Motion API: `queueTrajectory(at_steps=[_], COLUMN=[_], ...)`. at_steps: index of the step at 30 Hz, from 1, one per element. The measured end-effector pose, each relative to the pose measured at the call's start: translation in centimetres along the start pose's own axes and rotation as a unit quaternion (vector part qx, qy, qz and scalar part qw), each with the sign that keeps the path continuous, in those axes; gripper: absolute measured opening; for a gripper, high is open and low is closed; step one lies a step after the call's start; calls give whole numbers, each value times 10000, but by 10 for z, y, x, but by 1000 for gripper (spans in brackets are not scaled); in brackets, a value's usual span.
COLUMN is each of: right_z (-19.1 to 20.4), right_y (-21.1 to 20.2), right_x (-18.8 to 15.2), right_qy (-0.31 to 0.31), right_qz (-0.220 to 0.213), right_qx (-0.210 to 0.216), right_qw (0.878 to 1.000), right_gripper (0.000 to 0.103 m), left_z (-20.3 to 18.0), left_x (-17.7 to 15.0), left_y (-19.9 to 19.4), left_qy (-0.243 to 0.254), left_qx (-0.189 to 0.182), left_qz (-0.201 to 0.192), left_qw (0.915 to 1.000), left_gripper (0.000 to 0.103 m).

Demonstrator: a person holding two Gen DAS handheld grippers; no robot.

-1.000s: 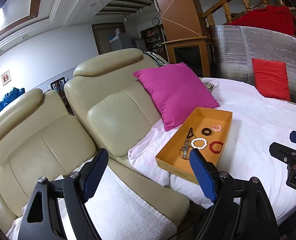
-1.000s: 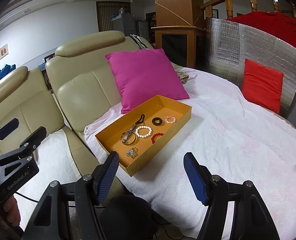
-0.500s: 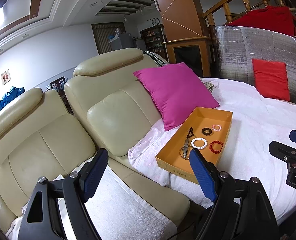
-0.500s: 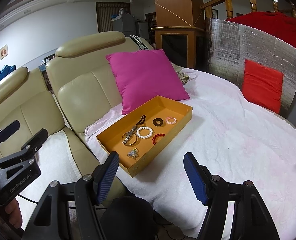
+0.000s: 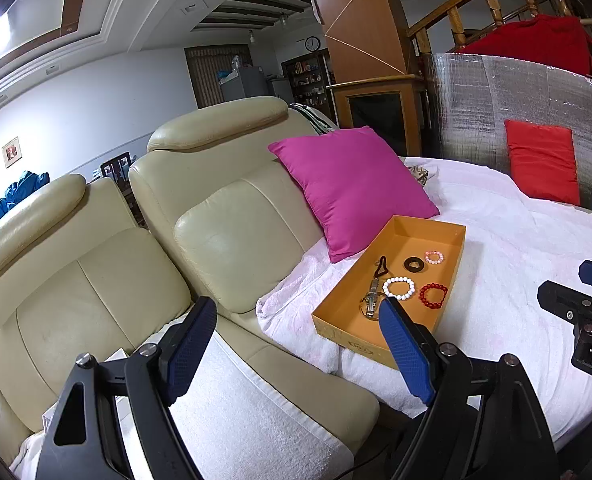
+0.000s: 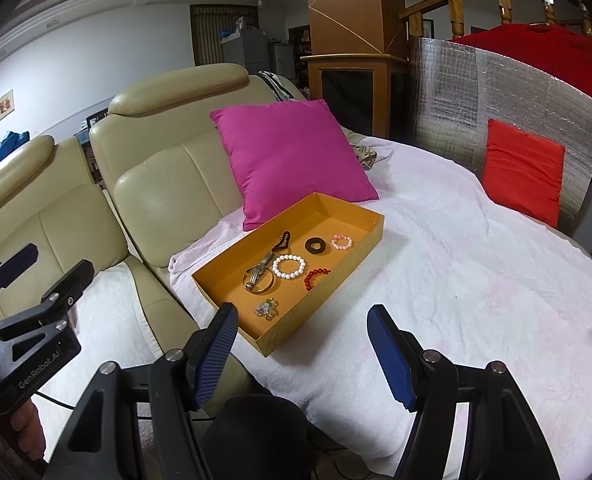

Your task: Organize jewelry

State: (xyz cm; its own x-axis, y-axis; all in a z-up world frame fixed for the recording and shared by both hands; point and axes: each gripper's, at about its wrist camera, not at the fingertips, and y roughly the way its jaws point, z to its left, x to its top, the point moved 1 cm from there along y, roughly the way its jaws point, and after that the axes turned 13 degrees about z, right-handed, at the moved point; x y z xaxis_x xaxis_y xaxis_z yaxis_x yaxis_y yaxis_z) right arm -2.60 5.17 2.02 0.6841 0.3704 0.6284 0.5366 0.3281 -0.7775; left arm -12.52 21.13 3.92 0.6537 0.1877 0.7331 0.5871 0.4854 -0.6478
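An orange tray lies on the white-covered table. Inside it are a white bead bracelet, a red bead bracelet, a small pink bead bracelet, a dark ring, a metal bangle with clasp, a dark clip and a small glittery piece. My left gripper stands open over the sofa seat, left of the tray. My right gripper stands open just short of the tray's near corner. Both are empty.
A magenta cushion leans on the cream sofa behind the tray. A red cushion rests against a silver foil panel at the table's far right. A white towel covers the sofa seat.
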Motion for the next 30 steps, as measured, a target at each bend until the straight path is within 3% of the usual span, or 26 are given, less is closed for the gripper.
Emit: queueTrajectory(at_steps=[30], right_z=[10], right_y=[5], right_x=[8], right_qy=[6], right_qz=[47], right_qx=[-159], right_qw=[9999], right_gripper=[71], left_z=[10], left_x=[-2], left_y=[6], left_qy=[-111], left_qx=[-66], left_qz=[-24], left_qw=[9999], left_gripper=[84])
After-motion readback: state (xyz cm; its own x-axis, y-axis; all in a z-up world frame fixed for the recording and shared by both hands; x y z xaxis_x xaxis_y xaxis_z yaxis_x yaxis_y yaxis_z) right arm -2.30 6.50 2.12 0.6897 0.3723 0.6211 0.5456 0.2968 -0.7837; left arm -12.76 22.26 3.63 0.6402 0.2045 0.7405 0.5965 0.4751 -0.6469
